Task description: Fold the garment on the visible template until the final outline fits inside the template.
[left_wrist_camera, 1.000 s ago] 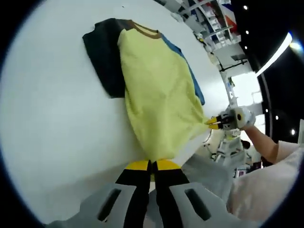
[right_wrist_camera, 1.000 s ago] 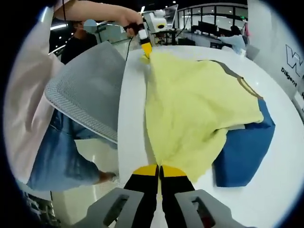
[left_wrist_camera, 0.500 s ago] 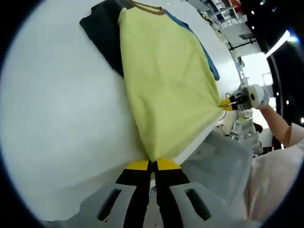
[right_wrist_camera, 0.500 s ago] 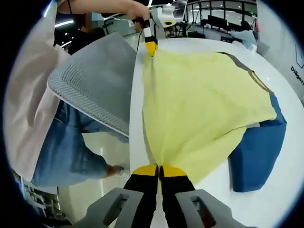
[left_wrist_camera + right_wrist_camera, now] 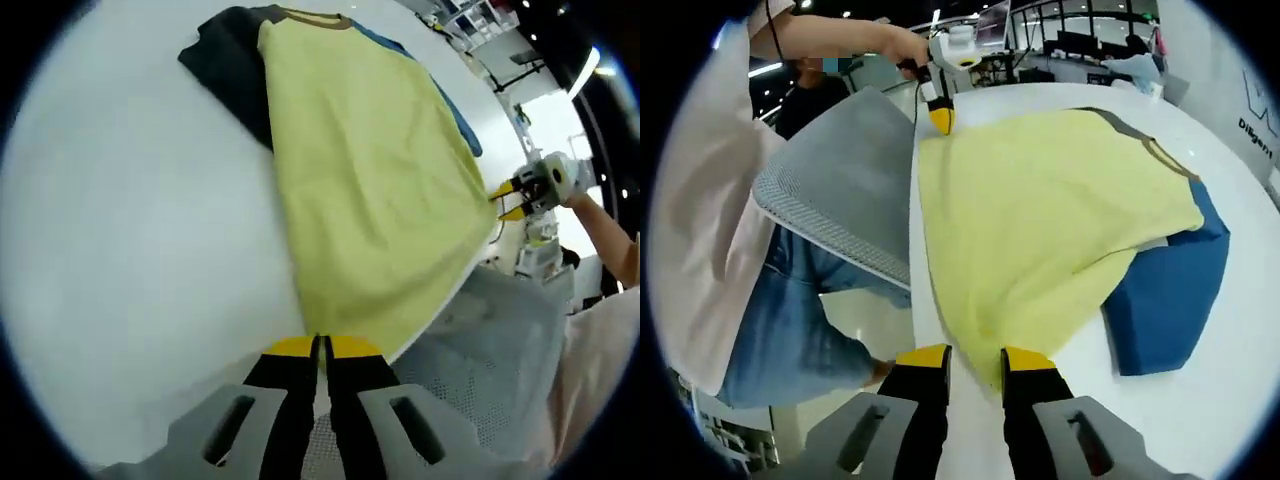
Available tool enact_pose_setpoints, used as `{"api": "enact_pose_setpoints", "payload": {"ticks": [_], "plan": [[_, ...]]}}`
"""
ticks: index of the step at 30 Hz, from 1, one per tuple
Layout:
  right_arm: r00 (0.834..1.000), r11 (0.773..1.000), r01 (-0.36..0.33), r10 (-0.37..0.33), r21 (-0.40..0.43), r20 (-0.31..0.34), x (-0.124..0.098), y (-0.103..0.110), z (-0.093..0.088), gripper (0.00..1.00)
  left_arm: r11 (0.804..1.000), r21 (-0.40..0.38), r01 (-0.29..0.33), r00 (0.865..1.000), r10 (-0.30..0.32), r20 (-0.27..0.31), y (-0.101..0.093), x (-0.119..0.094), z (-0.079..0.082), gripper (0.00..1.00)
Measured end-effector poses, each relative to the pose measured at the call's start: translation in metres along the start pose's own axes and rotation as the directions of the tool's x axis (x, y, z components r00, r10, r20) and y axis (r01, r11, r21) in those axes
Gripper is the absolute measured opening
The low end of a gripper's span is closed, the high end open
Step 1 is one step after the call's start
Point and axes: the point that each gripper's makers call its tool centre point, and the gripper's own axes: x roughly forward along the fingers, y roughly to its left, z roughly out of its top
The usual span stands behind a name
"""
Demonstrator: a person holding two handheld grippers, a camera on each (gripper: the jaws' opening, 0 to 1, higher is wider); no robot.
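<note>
A yellow T-shirt point(image 5: 370, 180) with a brown collar, one dark sleeve point(image 5: 235, 75) and one blue sleeve point(image 5: 1170, 300) lies flat on the white table point(image 5: 130, 250). My left gripper point(image 5: 320, 346) is shut on one hem corner at the table's near edge. In the right gripper view the same left gripper point(image 5: 939, 122) pinches the far hem corner of the shirt point(image 5: 1040, 220). My right gripper point(image 5: 975, 358) is open, the other hem corner lying loose between its jaws. In the left gripper view, the right gripper point(image 5: 507, 200) stands just off the shirt's edge, jaws apart.
A grey mesh chair back point(image 5: 840, 190) stands close against the table edge beside the hem. A person in jeans point(image 5: 790, 330) and a pale top holds the grippers there. Desks and screens point(image 5: 1080, 45) lie beyond the table's far side.
My right gripper has opened and let go of its hem corner. The shirt has been drawn flatter on the table. The left gripper stays shut on its corner.
</note>
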Motion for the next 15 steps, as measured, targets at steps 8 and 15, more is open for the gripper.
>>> {"api": "enact_pose_setpoints", "payload": {"ticks": [8, 15], "plan": [[0.98, 0.979, 0.192, -0.195, 0.066, 0.046, -0.01, -0.052, 0.007, 0.09, 0.999, 0.049, 0.022, 0.981, -0.031, 0.191, -0.02, -0.005, 0.036, 0.16], [0.948, 0.947, 0.309, -0.314, 0.089, 0.053, -0.008, -0.084, 0.008, 0.09, 0.982, 0.188, 0.015, 0.948, -0.073, 0.309, -0.039, -0.003, 0.054, 0.23]]}}
